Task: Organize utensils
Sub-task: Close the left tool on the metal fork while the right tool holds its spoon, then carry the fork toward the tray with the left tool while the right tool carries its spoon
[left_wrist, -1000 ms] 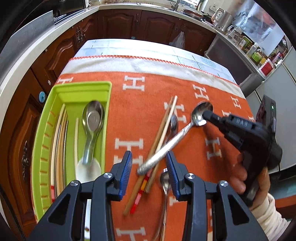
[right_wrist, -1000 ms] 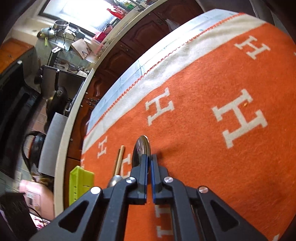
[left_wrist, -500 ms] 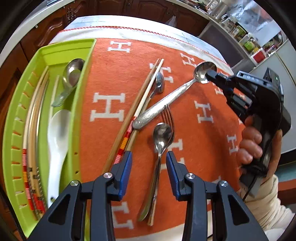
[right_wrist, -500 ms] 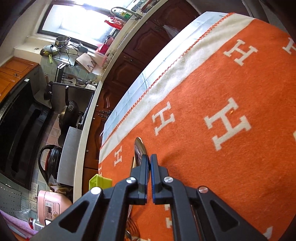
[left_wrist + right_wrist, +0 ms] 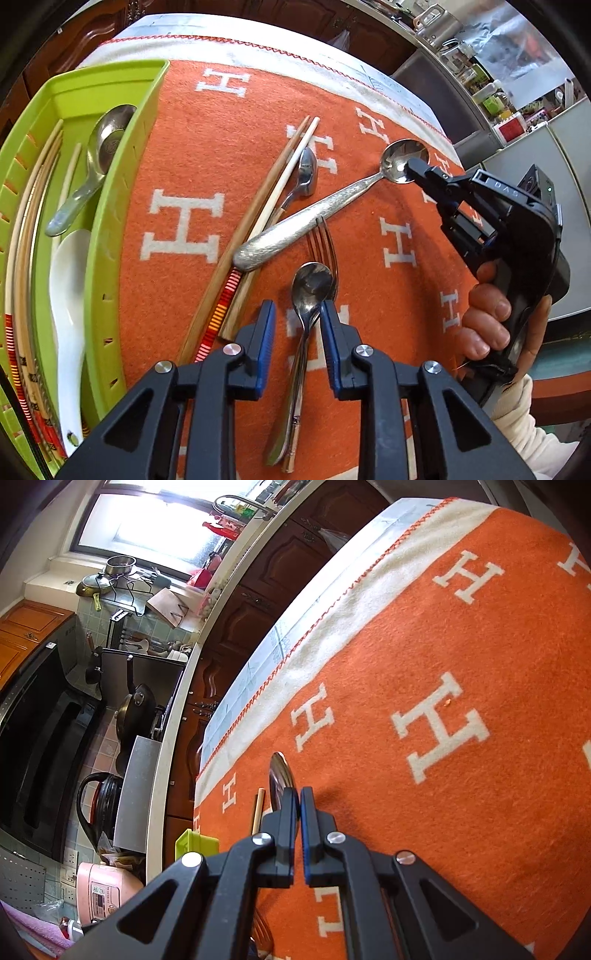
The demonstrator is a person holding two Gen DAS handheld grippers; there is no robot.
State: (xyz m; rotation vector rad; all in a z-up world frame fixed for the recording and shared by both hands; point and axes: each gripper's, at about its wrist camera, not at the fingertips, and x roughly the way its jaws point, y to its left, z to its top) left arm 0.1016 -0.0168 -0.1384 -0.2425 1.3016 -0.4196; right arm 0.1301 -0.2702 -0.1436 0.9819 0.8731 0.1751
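My left gripper (image 5: 297, 310) is open, its jaws either side of a small steel spoon (image 5: 308, 295) that lies over a fork (image 5: 325, 242) on the orange cloth (image 5: 192, 155). My right gripper (image 5: 415, 168) is shut on the bowl of a large patterned-handle spoon (image 5: 295, 225), whose handle rests across a pair of chopsticks (image 5: 258, 218). In the right wrist view the gripper (image 5: 299, 801) pinches that spoon's bowl (image 5: 279, 771). Another spoon (image 5: 304, 173) lies under the chopsticks. The green tray (image 5: 99, 236) at left holds chopsticks, a metal spoon (image 5: 96, 155) and a white spoon (image 5: 68, 280).
The cloth's white border (image 5: 236, 40) and the table's far edge lie beyond the utensils. Dark wooden cabinets (image 5: 251, 605) and a crowded kitchen counter (image 5: 147, 590) stand past the table. A hand (image 5: 491, 325) grips the right gripper at the table's right side.
My left gripper has drawn back toward the near edge and now straddles the small spoon over the fork. My right gripper has stayed shut on the large spoon's bowl.
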